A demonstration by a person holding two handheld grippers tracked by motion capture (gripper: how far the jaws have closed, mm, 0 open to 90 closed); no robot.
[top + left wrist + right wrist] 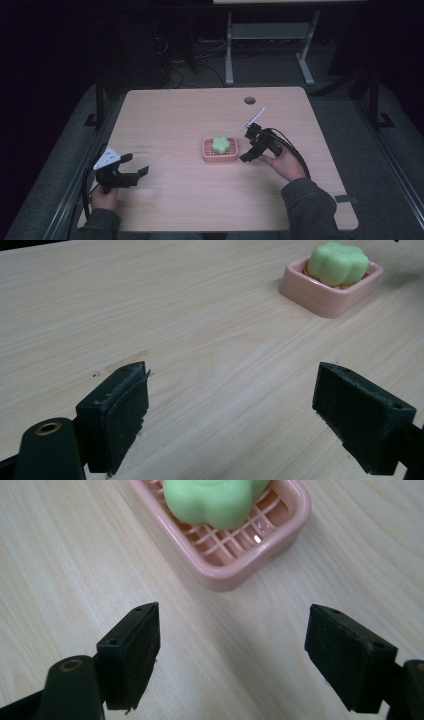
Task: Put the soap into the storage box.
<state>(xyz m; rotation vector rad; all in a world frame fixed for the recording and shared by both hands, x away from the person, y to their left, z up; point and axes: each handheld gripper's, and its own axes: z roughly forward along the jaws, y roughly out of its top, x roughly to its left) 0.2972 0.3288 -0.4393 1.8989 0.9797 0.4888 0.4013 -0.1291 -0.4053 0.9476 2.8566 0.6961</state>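
High view dim, surroundings black; claw views bright, sharp

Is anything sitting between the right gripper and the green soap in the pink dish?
Nothing visible. The right gripper is open beside the pink dish, with bare table between, and the green soap lies uncovered on the dish's grid.

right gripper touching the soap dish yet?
Apart. The right gripper view shows bare table between the open right gripper and the pink soap dish.
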